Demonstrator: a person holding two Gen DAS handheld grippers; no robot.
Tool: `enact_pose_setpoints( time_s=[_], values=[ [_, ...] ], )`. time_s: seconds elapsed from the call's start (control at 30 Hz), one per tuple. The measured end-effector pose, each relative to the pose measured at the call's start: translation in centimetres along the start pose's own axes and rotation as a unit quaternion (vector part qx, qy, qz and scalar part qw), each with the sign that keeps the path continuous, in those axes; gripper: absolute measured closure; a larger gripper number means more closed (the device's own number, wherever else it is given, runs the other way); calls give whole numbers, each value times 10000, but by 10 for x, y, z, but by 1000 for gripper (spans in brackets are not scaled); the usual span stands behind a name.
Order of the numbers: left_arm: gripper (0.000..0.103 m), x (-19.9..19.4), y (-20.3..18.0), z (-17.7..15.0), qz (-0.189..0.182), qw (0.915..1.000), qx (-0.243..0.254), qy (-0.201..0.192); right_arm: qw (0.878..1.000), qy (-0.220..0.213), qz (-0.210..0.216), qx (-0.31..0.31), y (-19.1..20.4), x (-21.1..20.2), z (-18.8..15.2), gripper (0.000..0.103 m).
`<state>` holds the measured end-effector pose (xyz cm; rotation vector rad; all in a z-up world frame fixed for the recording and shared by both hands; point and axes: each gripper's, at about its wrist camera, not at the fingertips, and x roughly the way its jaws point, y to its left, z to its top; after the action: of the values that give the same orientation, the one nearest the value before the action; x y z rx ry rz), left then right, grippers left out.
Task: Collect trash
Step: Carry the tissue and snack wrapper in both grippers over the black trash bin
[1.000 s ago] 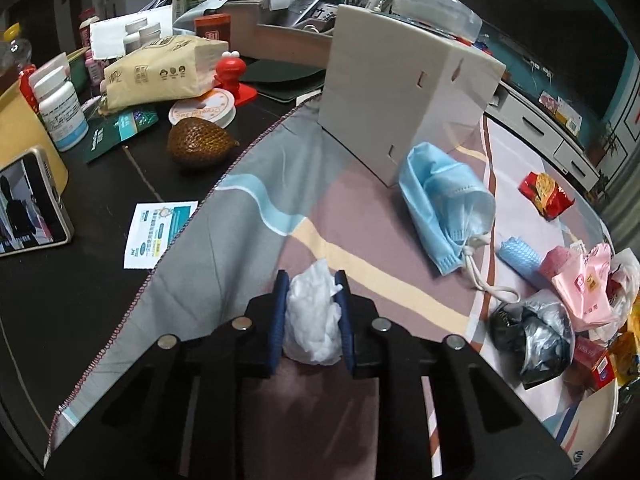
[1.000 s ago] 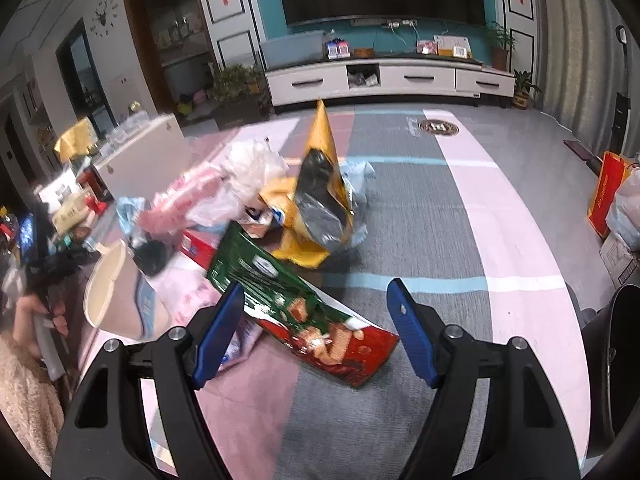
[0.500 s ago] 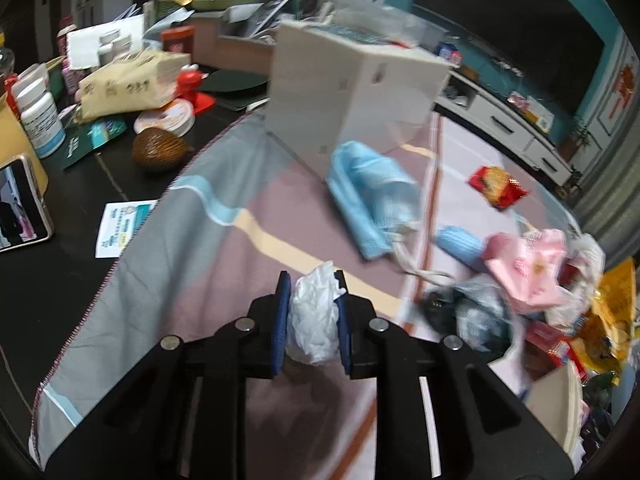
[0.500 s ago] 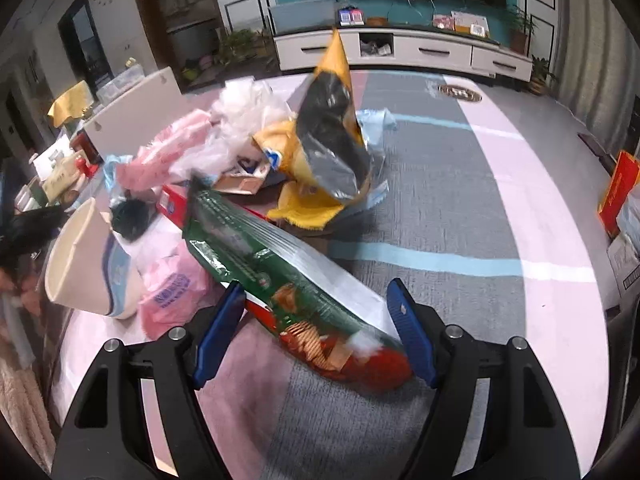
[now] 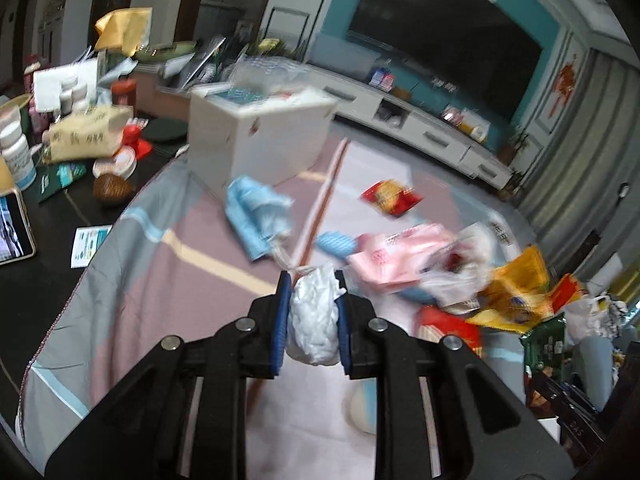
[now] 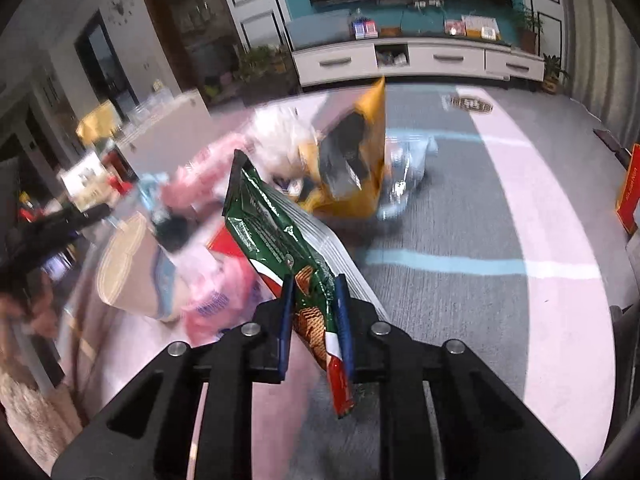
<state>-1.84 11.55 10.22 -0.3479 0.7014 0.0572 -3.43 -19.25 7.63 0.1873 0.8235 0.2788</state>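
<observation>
Over the cloth-covered worktop (image 5: pixel 132 280), my left tool (image 5: pixel 311 312) is clenching soft crumpled tissue (image 5: pixel 314 320) while my right tool (image 6: pixel 316 312), jaws just closing, is pinching the slippery, light biscuit wrapper (image 6: pixel 280 236) near its end.

The left tongs (image 5: pixel 312 312) are matte black plastic: two angular arms with slotted cut-outs, each carrying two round silver screw heads, ending in flat blue pads (image 5: pixel 280 320) with ribbed faces. The right tongs (image 6: pixel 316 320) are built alike, black arms with triangular openings, silver screws, and narrow dark-blue pads (image 6: pixel 285 320) along the inner edges.
</observation>
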Motion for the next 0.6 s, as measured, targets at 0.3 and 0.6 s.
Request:
enact_pose_setpoints(
  time_s=[0.3, 0.6],
  values=[
    [81, -61, -74, -4, -799, 9948, 484, -396, 9976, -589, 71, 360, -20, -54, 8, 82],
    [81, -88, -148, -31, -1572, 9827, 887, -425, 9904, -1164, -342, 662, -35, -104, 7, 82]
  ],
)
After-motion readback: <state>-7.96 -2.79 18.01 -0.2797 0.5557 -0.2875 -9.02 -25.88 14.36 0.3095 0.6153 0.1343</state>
